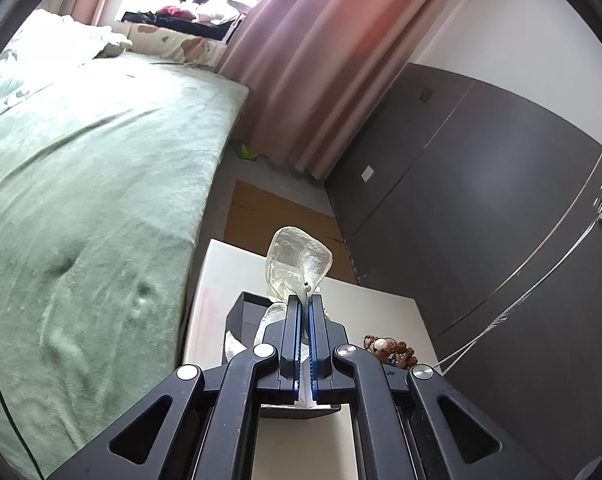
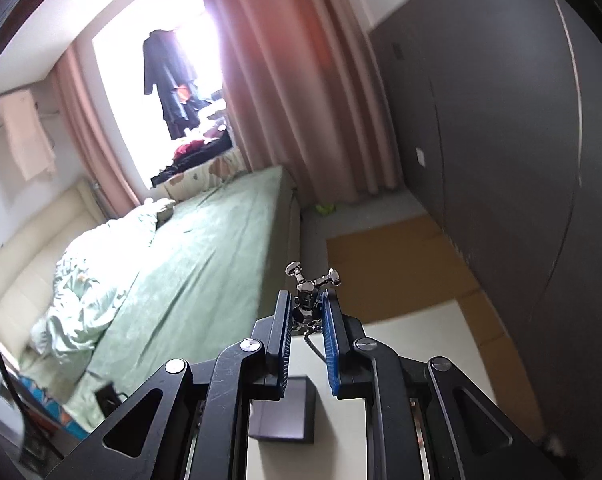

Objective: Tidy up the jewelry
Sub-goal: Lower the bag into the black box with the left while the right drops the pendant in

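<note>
Left gripper (image 1: 305,300) is clenched tight on a small clear plastic pouch (image 1: 299,258), which stands up past the fingertips. Just below the jaws sits an open black box (image 1: 237,316) on the white table (image 1: 381,308), and a cluster of brown beads (image 1: 393,350) lies off to their right. Right gripper (image 2: 305,300) grasps a dark metal figure pendant (image 2: 307,294), its chain (image 2: 315,346) dangling beneath, above the table.
</note>
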Demonstrator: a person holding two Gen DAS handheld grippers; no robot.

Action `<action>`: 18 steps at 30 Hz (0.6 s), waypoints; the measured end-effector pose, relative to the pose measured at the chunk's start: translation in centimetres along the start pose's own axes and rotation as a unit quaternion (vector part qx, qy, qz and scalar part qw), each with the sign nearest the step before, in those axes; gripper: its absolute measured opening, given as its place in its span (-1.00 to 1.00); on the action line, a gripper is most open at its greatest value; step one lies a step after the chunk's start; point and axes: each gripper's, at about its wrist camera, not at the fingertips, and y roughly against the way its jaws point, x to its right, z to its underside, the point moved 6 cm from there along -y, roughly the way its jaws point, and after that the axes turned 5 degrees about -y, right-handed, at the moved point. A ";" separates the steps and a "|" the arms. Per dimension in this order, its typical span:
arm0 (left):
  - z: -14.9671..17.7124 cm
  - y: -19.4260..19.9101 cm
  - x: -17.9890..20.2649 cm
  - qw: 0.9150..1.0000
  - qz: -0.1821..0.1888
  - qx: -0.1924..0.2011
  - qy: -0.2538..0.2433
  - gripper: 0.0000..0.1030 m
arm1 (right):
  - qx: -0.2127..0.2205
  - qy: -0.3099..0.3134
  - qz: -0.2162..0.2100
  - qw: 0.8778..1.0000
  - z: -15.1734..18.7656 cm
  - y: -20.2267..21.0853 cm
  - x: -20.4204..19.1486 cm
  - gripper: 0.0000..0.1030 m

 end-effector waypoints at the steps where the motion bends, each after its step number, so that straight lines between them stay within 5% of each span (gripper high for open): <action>1: -0.1 0.1 -0.1 1.000 0.000 0.001 0.001 -0.95 | 0.004 0.006 0.001 1.000 -0.6 0.3 -0.6 -0.68; 10: -0.8 0.6 -1.7 1.000 0.000 0.012 0.023 -0.95 | 0.033 0.055 -0.007 0.998 -4.0 1.8 -6.5 -0.68; 18: -1.3 0.5 -2.9 0.999 -0.006 0.018 0.033 -0.95 | 0.017 0.097 -0.013 0.995 -2.8 -0.8 -10.1 -0.68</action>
